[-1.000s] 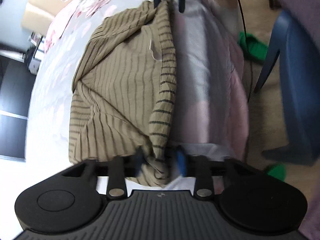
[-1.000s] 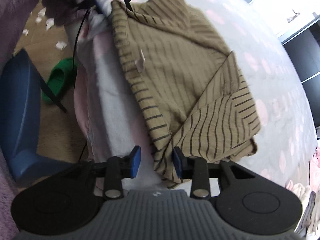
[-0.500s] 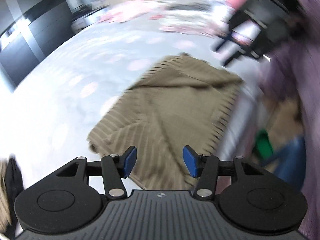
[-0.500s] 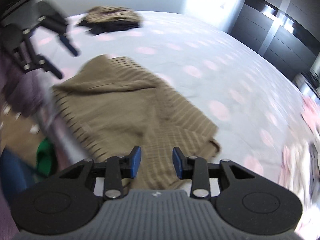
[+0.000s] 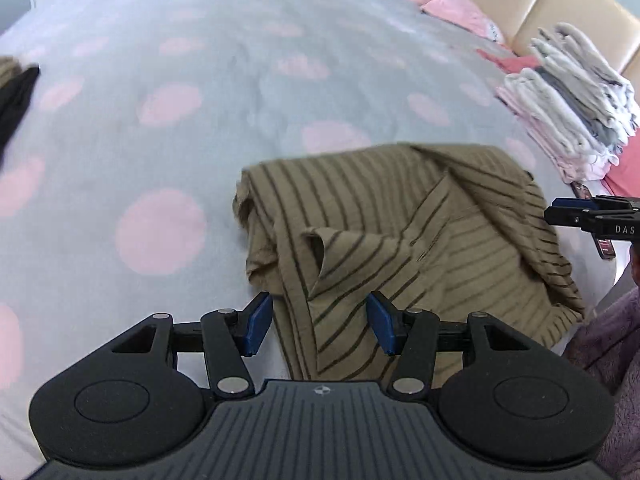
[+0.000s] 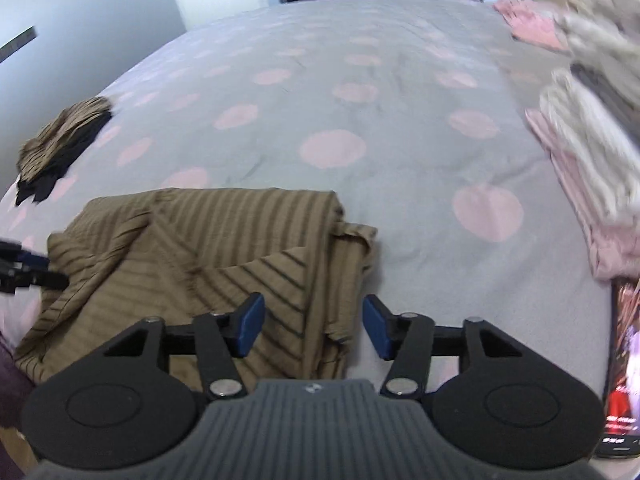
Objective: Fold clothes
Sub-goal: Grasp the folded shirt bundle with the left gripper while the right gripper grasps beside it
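Note:
An olive-brown striped garment (image 5: 404, 240) lies loosely folded on the grey bed cover with pink dots (image 5: 168, 128). My left gripper (image 5: 319, 324) is open and empty, just above the garment's near edge. In the right wrist view the same garment (image 6: 208, 256) lies at the lower left. My right gripper (image 6: 310, 327) is open and empty over the garment's right edge. The right gripper's tip shows at the right edge of the left wrist view (image 5: 592, 216). The left gripper's tip shows at the left edge of the right wrist view (image 6: 24, 268).
A stack of folded pale clothes (image 5: 568, 96) sits at the right, also blurred in the right wrist view (image 6: 592, 140). A crumpled brown and black garment (image 6: 60, 140) lies at the far left. A phone (image 6: 624, 364) lies on the bed at the right. Pink pillows (image 5: 452, 4) lie by the headboard.
Both grippers have let go of the garment and opened. They have swung up from the bed's edge and now look across the bed. The garment now lies still.

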`<state>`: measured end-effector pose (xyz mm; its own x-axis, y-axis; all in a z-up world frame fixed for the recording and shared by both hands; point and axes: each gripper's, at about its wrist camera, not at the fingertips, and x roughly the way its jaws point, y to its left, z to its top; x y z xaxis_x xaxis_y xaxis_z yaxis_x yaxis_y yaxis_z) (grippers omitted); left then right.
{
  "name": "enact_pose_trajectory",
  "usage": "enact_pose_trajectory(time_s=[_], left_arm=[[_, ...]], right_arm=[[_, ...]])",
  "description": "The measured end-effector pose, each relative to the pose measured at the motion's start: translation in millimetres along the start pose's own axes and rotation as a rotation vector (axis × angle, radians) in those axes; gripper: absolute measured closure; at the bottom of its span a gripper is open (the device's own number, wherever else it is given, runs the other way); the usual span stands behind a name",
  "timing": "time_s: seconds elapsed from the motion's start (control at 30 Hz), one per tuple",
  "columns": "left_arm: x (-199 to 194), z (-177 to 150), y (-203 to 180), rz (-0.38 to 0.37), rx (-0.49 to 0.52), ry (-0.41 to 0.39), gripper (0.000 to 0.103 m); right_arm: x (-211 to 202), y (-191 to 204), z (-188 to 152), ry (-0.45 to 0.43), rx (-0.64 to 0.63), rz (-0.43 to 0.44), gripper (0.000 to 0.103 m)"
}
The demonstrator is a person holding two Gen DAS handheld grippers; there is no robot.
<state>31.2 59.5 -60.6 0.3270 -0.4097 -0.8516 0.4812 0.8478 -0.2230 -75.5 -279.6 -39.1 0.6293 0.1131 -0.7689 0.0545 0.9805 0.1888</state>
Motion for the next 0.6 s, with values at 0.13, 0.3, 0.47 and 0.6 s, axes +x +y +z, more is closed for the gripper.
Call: enact_pose_trajectory(time_s=[0.13,0.3,0.47,0.6], left_arm=[[12.8,-4.1,4.7,-0.003,-0.008,0.029,0.050],[22.4,-5.5,4.2,-0.010,0.014,0.025,0.042],[28.6,-5.5,4.1,-0.015,0.011,0.014,0.036],[32.9,-6.9,-1.8,0.004,0.023,-0.013,0.033]], right_arm=[[16.4,-15.7,-0.6,0.046,0.093,0.026,0.044],[30.9,-14.7,-1.9,0.071,0.089,0.039,0.044],[39.0,-8.6,-5.5,0.066,0.054,0.036,0.039],[45.9,-1.8,-6.3,0.058,0.041,0.038,0.039]])
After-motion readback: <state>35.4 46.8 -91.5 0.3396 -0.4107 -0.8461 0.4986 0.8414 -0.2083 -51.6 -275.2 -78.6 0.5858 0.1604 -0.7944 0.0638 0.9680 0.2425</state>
